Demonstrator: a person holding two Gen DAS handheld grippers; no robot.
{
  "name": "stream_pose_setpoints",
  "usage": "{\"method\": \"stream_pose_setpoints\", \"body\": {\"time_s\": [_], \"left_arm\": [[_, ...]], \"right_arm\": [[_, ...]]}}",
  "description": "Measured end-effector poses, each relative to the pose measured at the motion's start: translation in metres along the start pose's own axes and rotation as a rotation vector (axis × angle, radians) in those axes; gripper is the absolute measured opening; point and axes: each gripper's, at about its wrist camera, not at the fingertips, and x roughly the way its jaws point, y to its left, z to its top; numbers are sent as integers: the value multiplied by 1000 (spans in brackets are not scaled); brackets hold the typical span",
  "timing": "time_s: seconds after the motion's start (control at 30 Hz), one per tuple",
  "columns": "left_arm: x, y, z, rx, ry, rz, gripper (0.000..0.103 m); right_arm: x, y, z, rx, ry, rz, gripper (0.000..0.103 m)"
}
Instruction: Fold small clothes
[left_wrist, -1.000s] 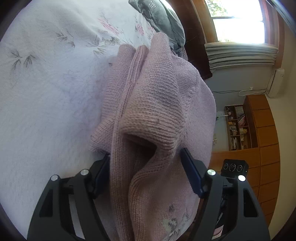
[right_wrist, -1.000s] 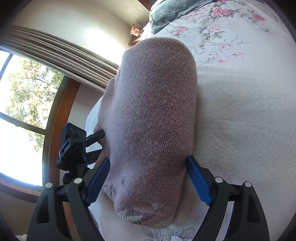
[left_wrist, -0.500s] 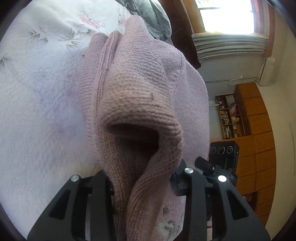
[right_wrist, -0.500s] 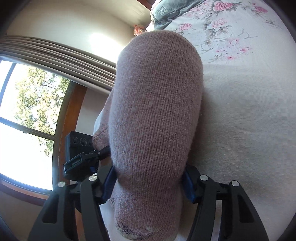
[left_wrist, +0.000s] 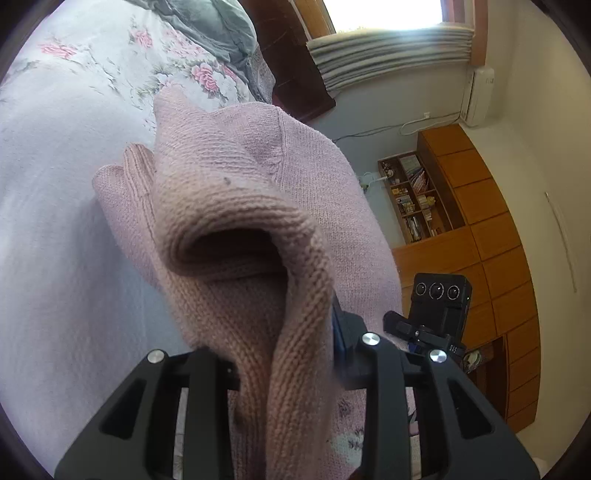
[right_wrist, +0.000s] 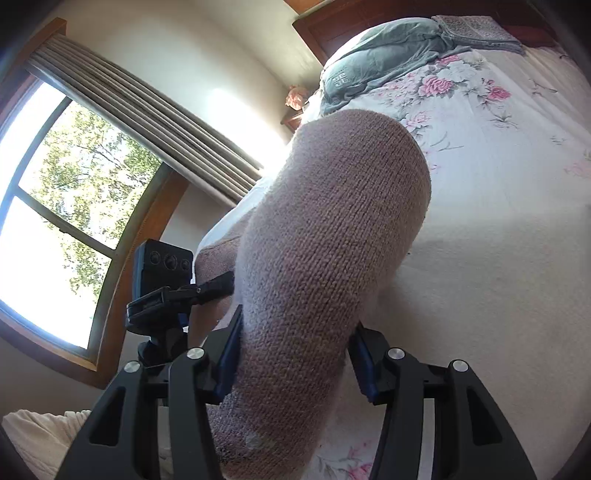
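While both grippers clamp it | pink knit sweater lifted over floral bedspread, draping toward 12 o'clock | left gripper, right gripper pinched on bunched knit | soft, light, floppy, stretchy: likely best gripped at ribbed edges, not mid-panel

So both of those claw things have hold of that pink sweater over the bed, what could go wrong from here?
The pink sweater is bunched thickly in the left gripper, so the fold may well come out lumpy. The right gripper pinches a fat roll of knit that could slip free. The grippers also sit close together, so they might bump while laying it on the floral bedspread.
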Motion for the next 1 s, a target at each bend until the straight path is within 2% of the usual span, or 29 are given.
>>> {"method": "stream_pose_setpoints", "body": {"time_s": [0.07,0.17,0.2,0.27,0.37,0.47,0.53,0.57,0.63,0.73,0.8,0.93,1.0], "left_arm": [[28,0,-12,-15,37,15,29],[56,11,-29,12,87,93,31],[59,19,-31,6,103,112,34],[59,30,-36,-11,104,127,39],[44,33,-40,-67,87,139,47],[29,17,-48,-15,62,189,55],[20,8,-53,16,64,217,63],[19,5,-56,23,72,223,64],[23,2,-64,41,97,283,64],[32,11,-72,62,132,356,64],[32,16,-73,46,117,345,64],[23,21,-76,68,113,357,63],[19,17,-77,70,113,385,63]], "right_arm": [[-13,-28,-13,45,-5,-30,52],[-13,-70,-38,118,26,-104,52],[-10,-81,-47,137,34,-94,52],[-9,-94,-61,183,29,-19,52],[-15,-92,-71,188,8,-5,65],[-22,-84,-83,178,1,29,66],[-21,-79,-89,164,16,2,66],[-21,-77,-92,153,19,-11,66],[-19,-74,-97,140,19,-34,65],[-11,-73,-104,142,35,-80,59],[-7,-73,-108,125,37,-114,53],[-6,-66,-111,110,30,-141,53],[-11,-68,-110,116,25,-155,59]]}}
